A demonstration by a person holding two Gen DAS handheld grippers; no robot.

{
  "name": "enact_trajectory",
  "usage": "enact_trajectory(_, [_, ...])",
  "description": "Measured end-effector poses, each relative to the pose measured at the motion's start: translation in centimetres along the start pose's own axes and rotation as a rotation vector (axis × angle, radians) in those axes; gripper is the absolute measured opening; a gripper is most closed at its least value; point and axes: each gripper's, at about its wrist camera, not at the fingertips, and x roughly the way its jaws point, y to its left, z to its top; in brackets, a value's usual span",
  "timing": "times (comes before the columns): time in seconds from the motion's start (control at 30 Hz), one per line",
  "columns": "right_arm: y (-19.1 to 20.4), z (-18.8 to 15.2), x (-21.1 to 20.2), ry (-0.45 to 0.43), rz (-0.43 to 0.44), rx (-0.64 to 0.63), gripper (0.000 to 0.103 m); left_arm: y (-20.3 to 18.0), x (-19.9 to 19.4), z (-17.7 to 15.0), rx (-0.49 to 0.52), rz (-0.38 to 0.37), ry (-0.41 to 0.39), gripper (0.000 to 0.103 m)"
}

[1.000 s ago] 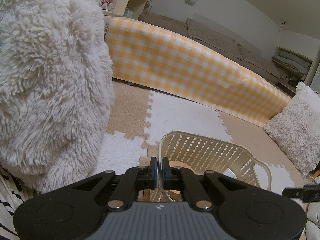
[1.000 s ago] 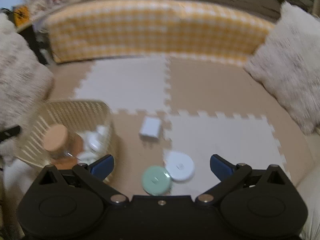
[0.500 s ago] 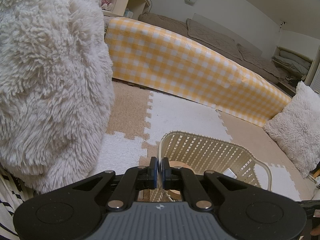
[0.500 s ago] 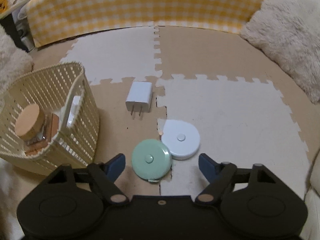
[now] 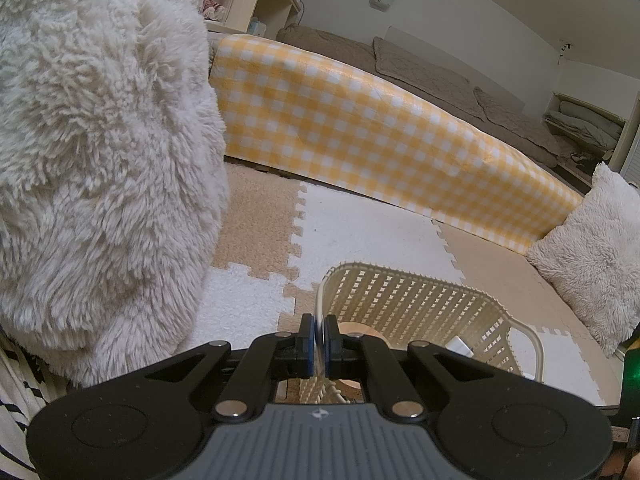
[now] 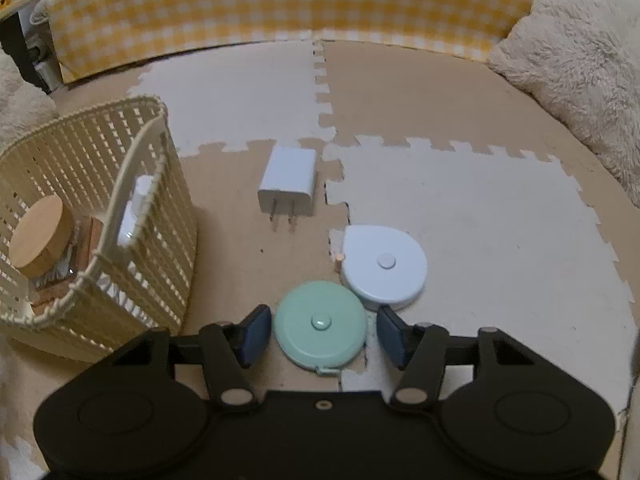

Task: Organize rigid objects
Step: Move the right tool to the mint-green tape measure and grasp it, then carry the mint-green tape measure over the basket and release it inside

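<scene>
A mint-green round tape measure [image 6: 322, 324] lies on the foam mat, touching a white round tape measure [image 6: 384, 264]. My right gripper [image 6: 323, 334] is low over the mat with its jaws closing. The green disc sits between the blue pads [image 6: 253, 334], and a small gap still shows on the right side. A white plug charger [image 6: 289, 182] lies further back. The cream slatted basket [image 6: 100, 184] at left holds a jar with a wooden lid [image 6: 38, 236] and a white item [image 6: 134, 212]. My left gripper [image 5: 319, 340] is shut on the basket's rim [image 5: 420, 280].
A yellow checked padded barrier [image 5: 380, 128] runs across the back of the mat. A large fluffy white cushion [image 5: 100, 160] stands close on the left, and another [image 6: 580, 60] lies at the right. The floor is tan and white puzzle mat [image 6: 480, 200].
My right gripper has come down to the green tape measure and its jaws have narrowed around it. The left gripper and the basket have stayed put.
</scene>
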Motion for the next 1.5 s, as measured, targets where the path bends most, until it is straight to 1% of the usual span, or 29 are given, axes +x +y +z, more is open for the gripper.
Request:
enact_trajectory(0.03, [0.0, 0.0, -0.1, -0.002, 0.003, -0.001, 0.051, 0.0, 0.0, 0.0, 0.0, 0.0, 0.0, 0.005])
enact_trajectory(0.33, [-0.6, -0.1, -0.7, 0.019, 0.024, 0.019, 0.05, 0.0, 0.0, 0.0, -0.001, 0.0, 0.0, 0.005])
enact_trajectory(0.43, [-1.2, -0.1, -1.7, 0.008, 0.04, 0.046, 0.05, 0.0, 0.0, 0.0, 0.0, 0.0, 0.0, 0.005])
enact_trajectory(0.57, [-2.1, 0.4, -4.0, -0.051, 0.059, 0.108, 0.05, 0.0, 0.0, 0.0, -0.001, 0.0, 0.0, 0.005])
enact_trajectory(0.7, [-2.2, 1.3, -6.9, -0.138, 0.088, 0.139, 0.05, 0.0, 0.0, 0.0, 0.0, 0.0, 0.0, 0.005])
enact_trajectory(0.83, [-0.8, 2.2, -9.5, -0.237, 0.106, 0.095, 0.05, 0.0, 0.0, 0.0, 0.0, 0.0, 0.0, 0.005])
enact_trajectory(0.97, [1.0, 3.2, -11.2, -0.274, 0.18, 0.06, 0.05, 0.0, 0.0, 0.0, -0.001, 0.0, 0.0, 0.005])
enact_trajectory(1.07, [2.6, 3.9, -11.6, -0.263, 0.238, 0.037, 0.05, 0.0, 0.0, 0.0, -0.001, 0.0, 0.0, 0.005])
enact_trajectory(1.17, [3.8, 4.2, -11.3, -0.245, 0.276, 0.034, 0.05, 0.0, 0.0, 0.0, -0.001, 0.0, 0.0, 0.005])
enact_trajectory(1.3, [5.1, 4.3, -10.3, -0.191, 0.32, 0.043, 0.05, 0.0, 0.0, 0.0, -0.001, 0.0, 0.0, 0.005])
enact_trajectory(1.4, [6.4, 4.3, -9.1, -0.142, 0.342, 0.045, 0.05, 0.0, 0.0, 0.0, -0.001, 0.0, 0.0, 0.005])
enact_trajectory(1.5, [7.5, 4.4, -8.4, -0.122, 0.343, 0.033, 0.05, 0.0, 0.0, 0.0, 0.0, 0.0, 0.0, 0.005])
